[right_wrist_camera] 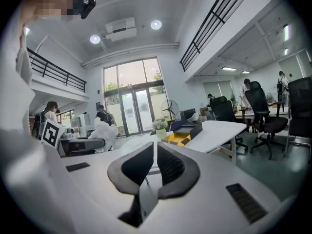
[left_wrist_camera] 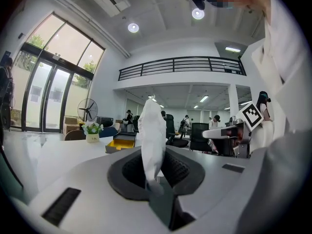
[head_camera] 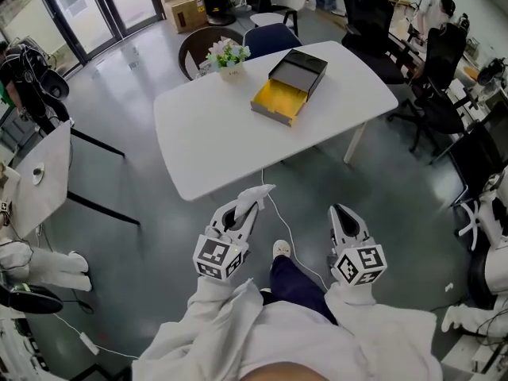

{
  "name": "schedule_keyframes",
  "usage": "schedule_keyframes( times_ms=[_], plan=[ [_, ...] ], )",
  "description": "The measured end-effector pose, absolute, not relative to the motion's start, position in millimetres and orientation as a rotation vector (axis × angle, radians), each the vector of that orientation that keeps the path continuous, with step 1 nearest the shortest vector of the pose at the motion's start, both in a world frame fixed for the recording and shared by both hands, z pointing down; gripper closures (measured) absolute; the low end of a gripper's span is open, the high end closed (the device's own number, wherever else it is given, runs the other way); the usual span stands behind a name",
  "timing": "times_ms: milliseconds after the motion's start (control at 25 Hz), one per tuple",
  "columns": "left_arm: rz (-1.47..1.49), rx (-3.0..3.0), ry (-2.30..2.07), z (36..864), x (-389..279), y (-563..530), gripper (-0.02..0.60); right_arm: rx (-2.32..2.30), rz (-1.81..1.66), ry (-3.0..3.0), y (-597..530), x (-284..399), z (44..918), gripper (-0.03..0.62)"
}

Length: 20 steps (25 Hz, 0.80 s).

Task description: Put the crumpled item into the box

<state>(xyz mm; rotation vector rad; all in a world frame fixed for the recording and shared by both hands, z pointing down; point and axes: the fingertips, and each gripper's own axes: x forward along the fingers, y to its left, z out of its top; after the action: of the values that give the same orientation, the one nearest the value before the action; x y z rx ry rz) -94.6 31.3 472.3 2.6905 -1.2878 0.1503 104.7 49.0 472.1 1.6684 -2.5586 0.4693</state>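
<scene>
A black box (head_camera: 287,84) with a yellow inside lies open on the white table (head_camera: 214,133), beyond both grippers. My left gripper (head_camera: 251,202) is held below the table's near edge, shut on a white crumpled item (head_camera: 259,192) that sticks out past its tips. In the left gripper view the crumpled item (left_wrist_camera: 152,130) stands upright between the pads of the left gripper (left_wrist_camera: 152,152), with the box (left_wrist_camera: 122,141) far behind. My right gripper (head_camera: 340,212) hangs to the right, shut with nothing in it. In its own view the right gripper (right_wrist_camera: 155,149) points toward the box (right_wrist_camera: 185,132).
A small pot of flowers (head_camera: 228,56) stands at the table's far edge, with two chairs (head_camera: 270,36) behind it. Black office chairs (head_camera: 432,86) crowd the right side. Another white table (head_camera: 40,181) is at the left. A thin cable (head_camera: 286,228) trails on the grey floor.
</scene>
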Motion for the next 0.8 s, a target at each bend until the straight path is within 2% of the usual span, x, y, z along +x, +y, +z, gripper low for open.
schedule_keyframes(
  times_ms=[800],
  plan=[
    [0.106,2.684,-1.337,469,-75,-102,0.52,1.564,0.383,-2.693,-88,120,469,0.551]
  ],
)
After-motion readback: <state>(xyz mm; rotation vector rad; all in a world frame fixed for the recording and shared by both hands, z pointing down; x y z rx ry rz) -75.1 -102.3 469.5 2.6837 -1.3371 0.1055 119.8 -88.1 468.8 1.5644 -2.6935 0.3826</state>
